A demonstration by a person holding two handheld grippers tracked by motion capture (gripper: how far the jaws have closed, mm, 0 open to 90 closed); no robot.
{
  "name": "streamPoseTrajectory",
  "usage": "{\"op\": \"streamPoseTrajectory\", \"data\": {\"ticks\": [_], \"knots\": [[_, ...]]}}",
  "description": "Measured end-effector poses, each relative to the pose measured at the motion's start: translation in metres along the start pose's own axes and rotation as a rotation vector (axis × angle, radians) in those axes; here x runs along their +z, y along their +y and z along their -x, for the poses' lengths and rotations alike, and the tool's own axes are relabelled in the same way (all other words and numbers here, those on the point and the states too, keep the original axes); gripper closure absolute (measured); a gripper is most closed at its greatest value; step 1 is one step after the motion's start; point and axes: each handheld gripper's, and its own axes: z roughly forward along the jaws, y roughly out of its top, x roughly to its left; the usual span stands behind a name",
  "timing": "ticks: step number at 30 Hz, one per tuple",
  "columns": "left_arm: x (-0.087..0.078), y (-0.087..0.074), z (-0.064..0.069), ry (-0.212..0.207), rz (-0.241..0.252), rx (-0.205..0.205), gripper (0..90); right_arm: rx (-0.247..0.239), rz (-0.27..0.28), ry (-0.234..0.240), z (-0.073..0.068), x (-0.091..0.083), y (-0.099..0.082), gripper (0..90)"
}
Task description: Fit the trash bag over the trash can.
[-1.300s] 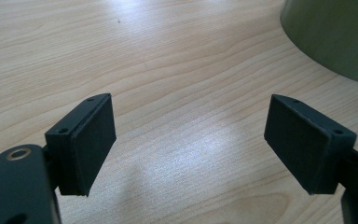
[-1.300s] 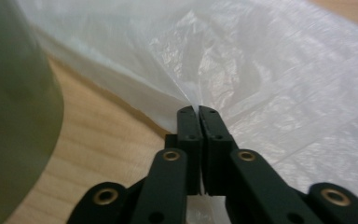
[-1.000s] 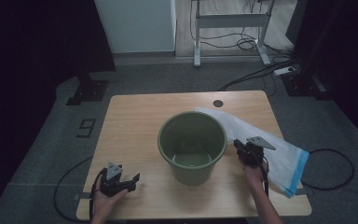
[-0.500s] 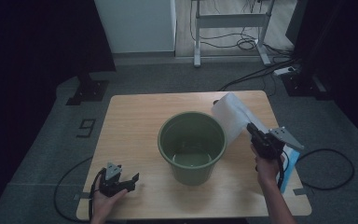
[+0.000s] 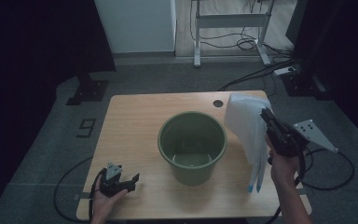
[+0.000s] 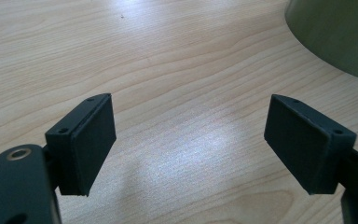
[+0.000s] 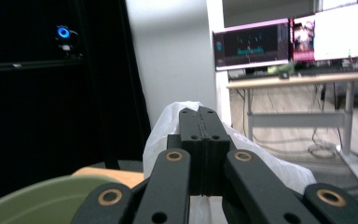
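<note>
beside the bucket [image 5: 192, 145] – bag [image 5: 248, 126] hangs clamped in the right gripper [image 5: 264, 115]

Hand-held gripper [image 6: 191, 144] gapes over table [image 6: 168, 70], beside bucket [image 6: 340, 32].

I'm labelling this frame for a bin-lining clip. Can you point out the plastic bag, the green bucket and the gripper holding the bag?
plastic bag [image 5: 247, 128]: high view, on its hanging white sheet.
green bucket [image 5: 192, 119]: high view, on the far rim.
right gripper [image 5: 264, 113]: high view, at its closed fingertips pinching the bag.
</note>
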Motion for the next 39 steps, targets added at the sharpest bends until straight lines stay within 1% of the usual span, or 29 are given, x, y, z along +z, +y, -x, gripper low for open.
{"op": "streamPoseTrajectory", "data": {"ticks": [4,5,6,7,10,14,17,18,19,22,23,24,28,29,32,34,35,36,37,38,39], "knots": [[0.001,0.000,0.000,-0.003,-0.005,0.002,16.3,-0.030,0.028,0.027,-0.008,-0.005,0.018,89.0],[0.001,0.000,0.000,-0.003,-0.006,0.002,16.3,-0.040,0.038,0.043,-0.013,-0.006,0.027,89.0],[0.001,-0.001,0.000,-0.003,-0.008,0.002,16.3,-0.040,0.038,0.043,-0.013,-0.006,0.027,89.0],[0.001,-0.001,0.000,-0.002,-0.008,0.003,16.3,-0.052,0.044,0.047,-0.016,-0.006,0.031,89.0],[0.001,-0.001,0.000,-0.003,-0.006,0.000,16.3,-0.082,0.064,0.060,-0.024,-0.007,0.046,89.0],[0.001,-0.001,0.000,-0.004,-0.005,-0.002,16.3,-0.101,0.086,0.078,-0.033,-0.006,0.068,89.0],[0.001,-0.001,0.000,-0.005,-0.005,-0.002,16.3,-0.117,0.104,0.094,-0.043,-0.005,0.083,89.0],[0.001,-0.001,0.000,-0.004,-0.004,-0.003,16.3,-0.130,0.112,0.103,-0.049,-0.004,0.091,89.0],[0.001,-0.001,0.000,-0.004,-0.004,-0.003,16.3,-0.130,0.112,0.103,-0.049,-0.004,0.091,89.0],[0.001,-0.001,-0.001,-0.004,-0.003,-0.005,16.3,-0.141,0.121,0.121,-0.060,-0.002,0.100,89.0],[0.001,-0.001,-0.001,-0.004,-0.003,-0.007,16.3,-0.151,0.124,0.132,-0.066,-0.002,0.104,89.0],[0.001,-0.002,-0.002,-0.004,-0.004,-0.008,16.3,-0.151,0.124,0.132,-0.066,-0.002,0.104,89.0],[0.001,-0.002,-0.003,-0.005,-0.006,-0.008,16.3,-0.168,0.125,0.155,-0.078,0.001,0.107,89.0],[0.001,-0.002,-0.003,-0.006,-0.005,-0.009,16.3,-0.184,0.118,0.159,-0.082,0.002,0.106,89.0],[0.000,-0.002,-0.003,-0.005,-0.003,-0.011,16.3,-0.192,0.104,0.161,-0.084,0.005,0.101,89.0],[0.000,-0.002,-0.003,-0.004,-0.004,-0.013,16.3,-0.198,0.079,0.161,-0.084,0.008,0.094,89.0],[0.001,-0.002,-0.003,-0.005,-0.005,-0.014,16.3,-0.207,0.054,0.162,-0.085,0.010,0.085,89.0],[0.001,-0.002,-0.003,-0.005,-0.005,-0.014,16.3,-0.207,0.054,0.162,-0.085,0.010,0.085,89.0],[0.001,-0.002,-0.003,-0.005,-0.008,-0.011,16.3,-0.215,0.037,0.164,-0.085,0.013,0.075,89.0],[0.001,-0.002,-0.003,-0.005,-0.008,-0.011,16.3,-0.215,0.037,0.164,-0.085,0.013,0.075,89.0],[0.002,-0.002,-0.003,-0.003,-0.009,-0.010,16.3,-0.223,0.017,0.169,-0.086,0.015,0.065,89.0]]}}
